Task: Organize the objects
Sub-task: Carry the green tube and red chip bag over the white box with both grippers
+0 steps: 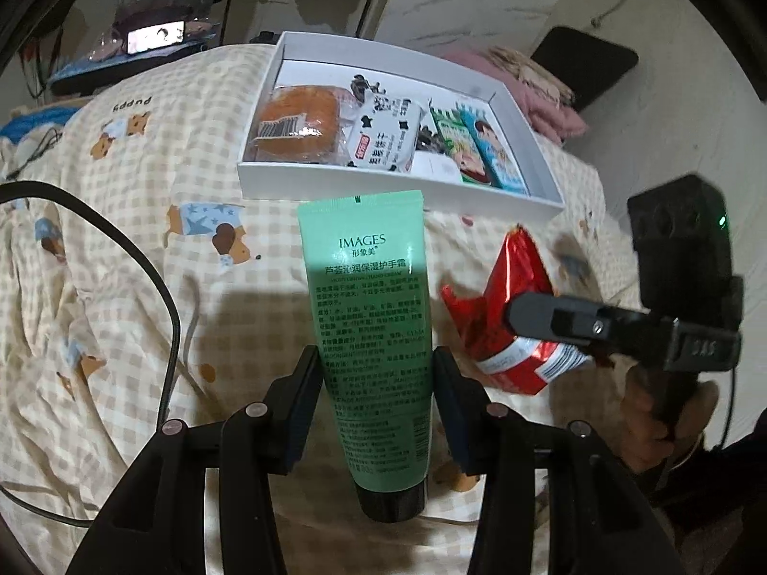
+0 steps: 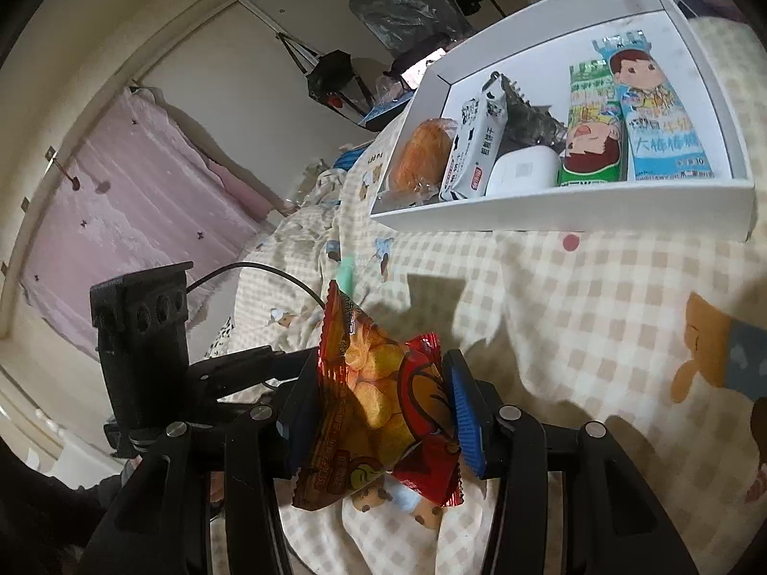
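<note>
My left gripper is shut on a green hand cream tube, black cap toward the camera, held above the checked bedsheet. My right gripper is shut on a red and orange snack packet; in the left wrist view that packet hangs at the right with a finger of the right gripper across it. Just beyond both stands a white box, also seen as the white box, holding a wrapped bun, a black and white packet and two cartoon snack packets.
The bed has a cream checked sheet with puppy prints. A black cable loops over it at the left. A pink garment and a black pad lie beyond the box. A pink curtain hangs at the room's side.
</note>
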